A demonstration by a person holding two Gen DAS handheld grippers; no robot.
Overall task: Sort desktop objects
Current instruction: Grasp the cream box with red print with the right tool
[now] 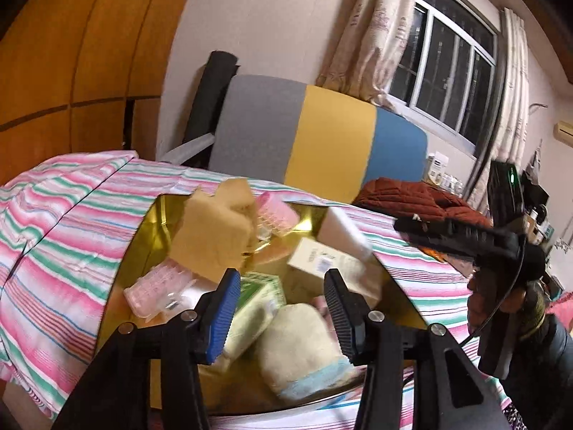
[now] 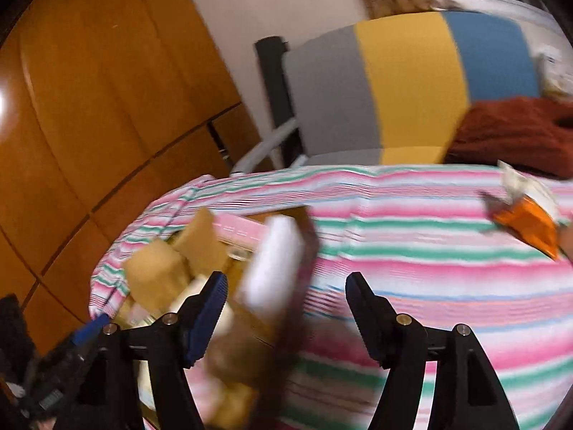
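We read this as mid-sort: most items already sit in the gold box on the striped cloth, and an orange packet lies out on the cloth, well apart from the box, at the right edge of the right wrist view.

Left gripper hovers over the box, jaws wide apart, nothing between them. Below it lie a rolled cream towel, a green-and-white pack, a cream carton, a pink clip case, yellow sponges and a white block leaning on the far-right wall of the box.

Right gripper also stands wide open and empty, over the box's right edge; that view is badly motion-blurred.

Next move, as we judge it: the right gripper swings right to the orange packet, lines its jaws across the packet's short side and closes, then carries it to the box. The packet looks thin and crinkly, so a slipped pinch is the risk.

Orientation: the packet lies flat, long axis running diagonally, upper-left to lower-right in the right wrist view, with its pointed end toward the lower right. The towel roll's long axis runs roughly from the box centre toward the near rim, blue-trimmed end nearest us.
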